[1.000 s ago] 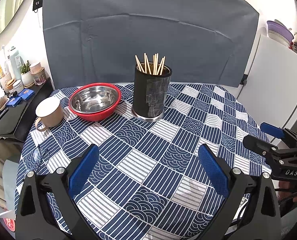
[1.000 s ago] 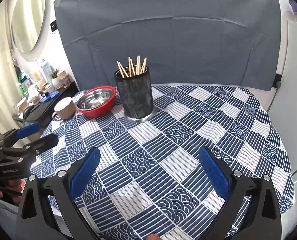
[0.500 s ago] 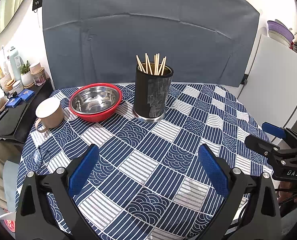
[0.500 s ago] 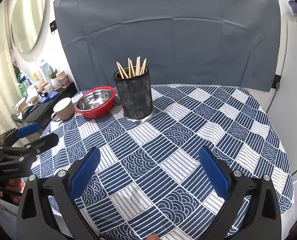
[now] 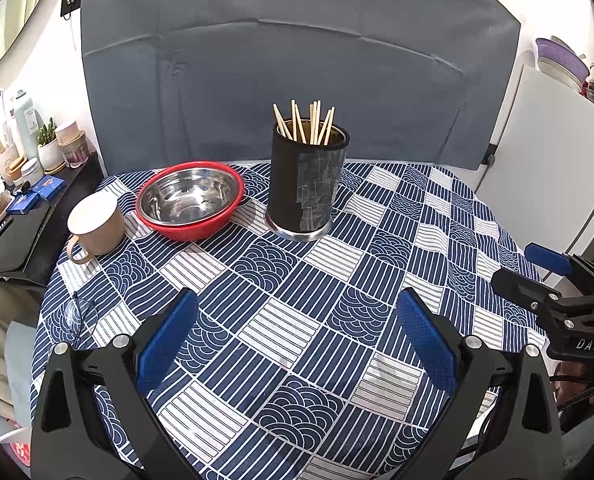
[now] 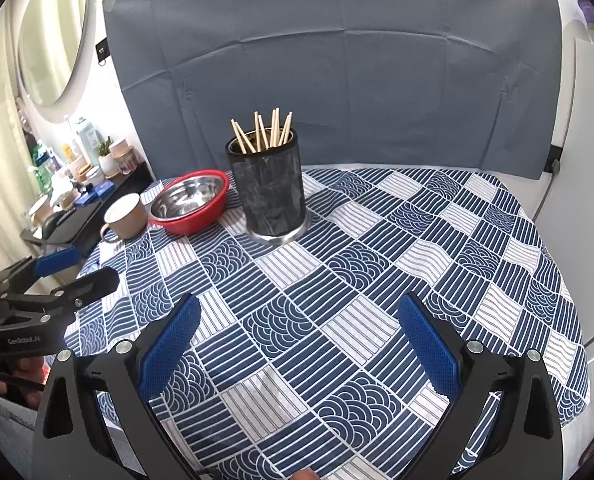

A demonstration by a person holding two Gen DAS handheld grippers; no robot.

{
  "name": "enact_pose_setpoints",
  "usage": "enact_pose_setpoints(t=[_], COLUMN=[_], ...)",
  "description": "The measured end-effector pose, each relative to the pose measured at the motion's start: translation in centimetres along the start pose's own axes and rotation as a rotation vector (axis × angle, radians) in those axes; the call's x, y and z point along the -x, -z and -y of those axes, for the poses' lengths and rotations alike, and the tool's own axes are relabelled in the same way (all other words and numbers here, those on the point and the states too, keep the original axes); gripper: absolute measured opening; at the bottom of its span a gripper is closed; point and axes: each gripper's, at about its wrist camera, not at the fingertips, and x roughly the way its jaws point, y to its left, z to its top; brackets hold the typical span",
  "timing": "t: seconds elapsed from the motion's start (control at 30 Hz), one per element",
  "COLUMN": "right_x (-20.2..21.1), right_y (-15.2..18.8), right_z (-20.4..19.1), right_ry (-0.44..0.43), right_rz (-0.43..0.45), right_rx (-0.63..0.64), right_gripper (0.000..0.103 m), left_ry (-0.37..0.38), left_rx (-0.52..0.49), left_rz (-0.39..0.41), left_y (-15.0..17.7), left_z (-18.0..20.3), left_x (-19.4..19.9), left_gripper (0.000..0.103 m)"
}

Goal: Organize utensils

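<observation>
A black cylindrical holder [image 5: 307,184] [image 6: 269,194] stands upright at the table's far middle, with several wooden chopsticks [image 5: 305,122] [image 6: 263,130] sticking out of it. My left gripper [image 5: 297,336] hovers open over the near part of the table, nothing between its blue pads. My right gripper [image 6: 297,340] is open too and holds nothing. Each gripper shows in the other's view: the right one [image 5: 537,272] at the right edge, the left one [image 6: 69,270] at the left edge.
A red bowl with a steel inside [image 5: 191,200] [image 6: 191,202] and a beige mug [image 5: 95,226] [image 6: 125,216] sit left of the holder. The blue-and-white patterned tablecloth [image 5: 297,280] covers the round table. A cluttered dark side shelf [image 5: 21,208] stands at the left; a grey backdrop hangs behind.
Both grippers have drawn back slightly from the holder, and stay open. Nothing on the table has moved.
</observation>
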Motion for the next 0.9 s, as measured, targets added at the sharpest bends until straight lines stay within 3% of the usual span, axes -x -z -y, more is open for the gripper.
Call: enact_pose_setpoints(t=[0.9], right_x=[-0.5], right_y=[-0.2], right_z=[0.0], right_ry=[0.008], right_rz=[-0.006], right_rx=[0.008], right_gripper=[0.095], left_ry=[-0.015], left_rx=[0.011], left_rz=[-0.031], left_y=[-0.3], left_z=[-0.3], left_x=[-1.2], left_gripper=[0.097])
